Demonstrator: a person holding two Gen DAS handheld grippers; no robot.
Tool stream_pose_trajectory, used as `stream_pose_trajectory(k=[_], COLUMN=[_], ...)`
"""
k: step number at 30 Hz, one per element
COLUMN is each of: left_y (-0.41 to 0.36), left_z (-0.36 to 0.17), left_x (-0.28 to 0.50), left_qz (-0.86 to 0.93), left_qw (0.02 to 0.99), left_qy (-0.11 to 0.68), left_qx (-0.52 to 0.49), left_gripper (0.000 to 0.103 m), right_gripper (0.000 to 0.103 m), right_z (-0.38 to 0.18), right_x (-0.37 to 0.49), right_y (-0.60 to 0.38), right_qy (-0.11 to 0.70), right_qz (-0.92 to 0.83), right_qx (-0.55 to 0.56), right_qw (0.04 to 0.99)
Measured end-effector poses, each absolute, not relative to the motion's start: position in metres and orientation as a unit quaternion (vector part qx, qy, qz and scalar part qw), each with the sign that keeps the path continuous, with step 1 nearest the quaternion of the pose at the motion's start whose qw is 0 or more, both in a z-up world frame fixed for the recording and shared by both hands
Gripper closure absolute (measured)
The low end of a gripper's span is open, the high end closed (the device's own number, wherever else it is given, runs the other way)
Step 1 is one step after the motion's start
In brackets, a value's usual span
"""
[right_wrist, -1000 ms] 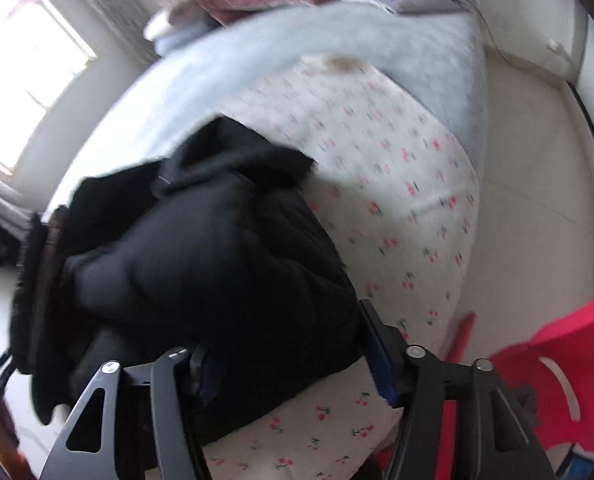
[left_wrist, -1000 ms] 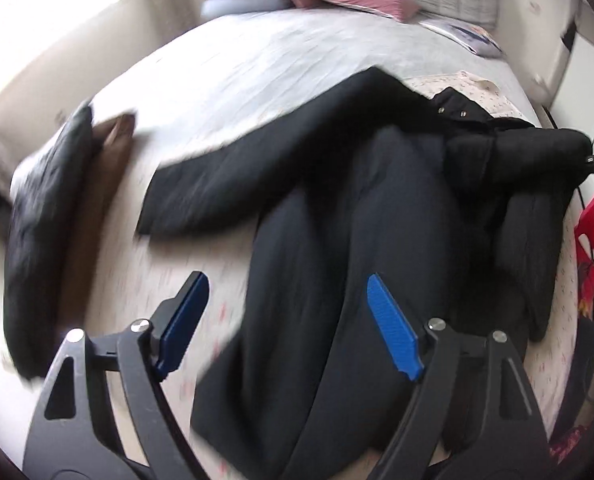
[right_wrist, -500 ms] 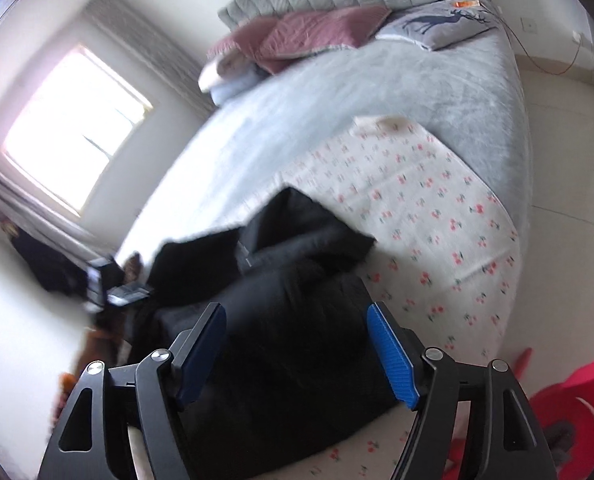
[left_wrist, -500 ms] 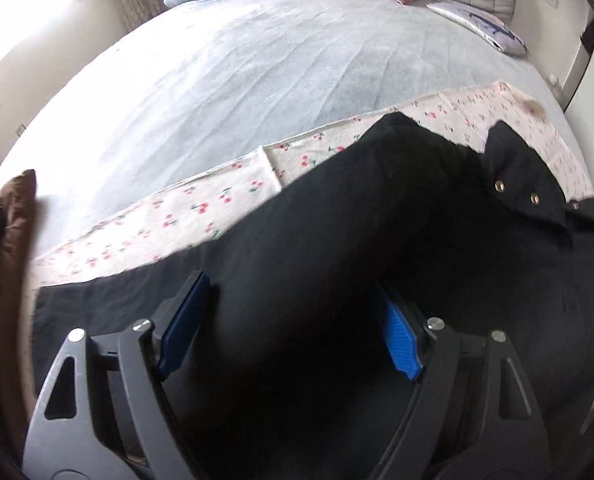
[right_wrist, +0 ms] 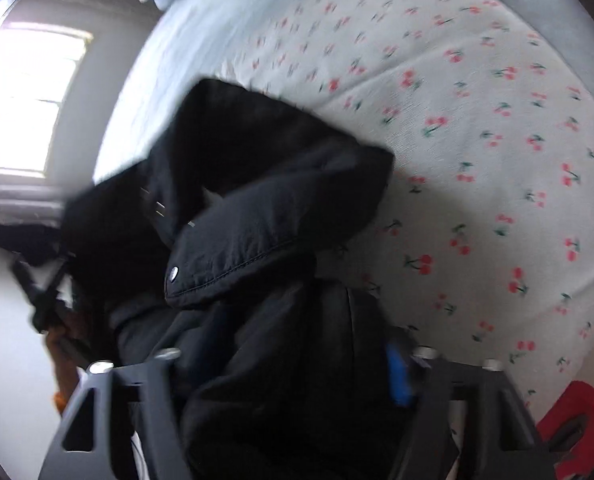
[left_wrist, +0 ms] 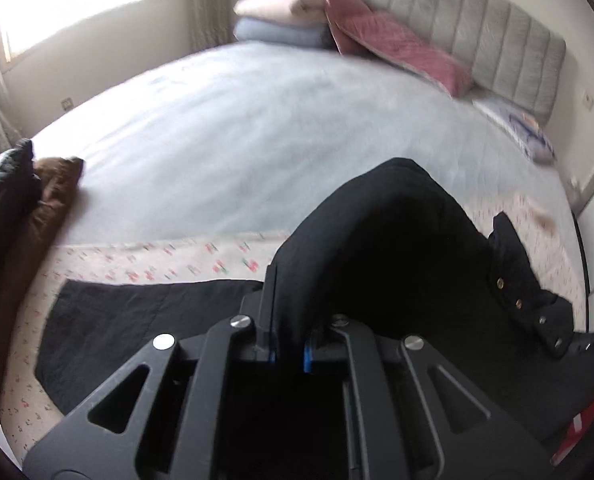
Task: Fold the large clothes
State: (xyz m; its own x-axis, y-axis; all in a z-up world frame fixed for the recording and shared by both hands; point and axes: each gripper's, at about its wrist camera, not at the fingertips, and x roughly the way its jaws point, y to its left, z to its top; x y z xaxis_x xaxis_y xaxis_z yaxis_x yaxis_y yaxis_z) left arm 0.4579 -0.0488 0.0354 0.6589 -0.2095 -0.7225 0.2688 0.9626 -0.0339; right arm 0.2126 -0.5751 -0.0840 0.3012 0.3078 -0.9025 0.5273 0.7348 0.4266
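- 2 grippers are engaged on 1 garment: a black coat (left_wrist: 409,248) lying on the cherry-print sheet (left_wrist: 169,264) at the near edge of the bed (left_wrist: 257,128).
- Left gripper (left_wrist: 288,350): jaws are closing and nearly together, with a raised ridge of coat fabric pinched between the blue pads at lower centre of the left view.
- Right gripper (right_wrist: 297,364): jaws are closing around a thick bundle of the coat (right_wrist: 257,220); fabric fills the gap at lower centre of the right view. Whether the pads already press on it cannot be told, since the left pad is hidden by cloth.
- Coat position: it fills the lower right of the left view, with the snap-studded collar flap (left_wrist: 521,292) at right and a flat panel spreading to lower left.
- Step in hand, as a judgement: securing 2 grasp points before a fold.
- Next move calls for: a confirmed grip on both sides, then a coordinated lift so the heavy fabric does not slip or drag the sheet.
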Motion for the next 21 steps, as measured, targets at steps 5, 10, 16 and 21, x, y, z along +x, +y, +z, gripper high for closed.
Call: stream_pose_trajectory(k=[5,10,16,21], left_y=[0.001,0.07,0.121,0.132], left_z=[0.089,0.123,0.093,0.056], left_x=[0.458,0.471,0.491,0.472], left_qz=[-0.074,0.021,0.142,0.073], left_qw=[0.945,0.963,0.947,0.93], left_qy=[0.32,0.269,0.286,0.359], left_qx=[0.016,-0.014,0.021,0.031], left_gripper=[0.093,0.093,0.042,0.019], right_gripper=[0.076,0.075,0.016,0.016], right_z=[-0.021,0.04,0.057,0.022], right_x=[0.262,0.346,0.408,0.395], right_y=[-0.528,-0.481,-0.427,-0.395], right_qy=[0.529,0.445,0.387,0.443], right_qz=[-0.099,-0.097,-0.138,-0.091], right_qx=[0.239,0.167,0.154,0.153], right_qw=[0.808,0.874,0.899,0.879])
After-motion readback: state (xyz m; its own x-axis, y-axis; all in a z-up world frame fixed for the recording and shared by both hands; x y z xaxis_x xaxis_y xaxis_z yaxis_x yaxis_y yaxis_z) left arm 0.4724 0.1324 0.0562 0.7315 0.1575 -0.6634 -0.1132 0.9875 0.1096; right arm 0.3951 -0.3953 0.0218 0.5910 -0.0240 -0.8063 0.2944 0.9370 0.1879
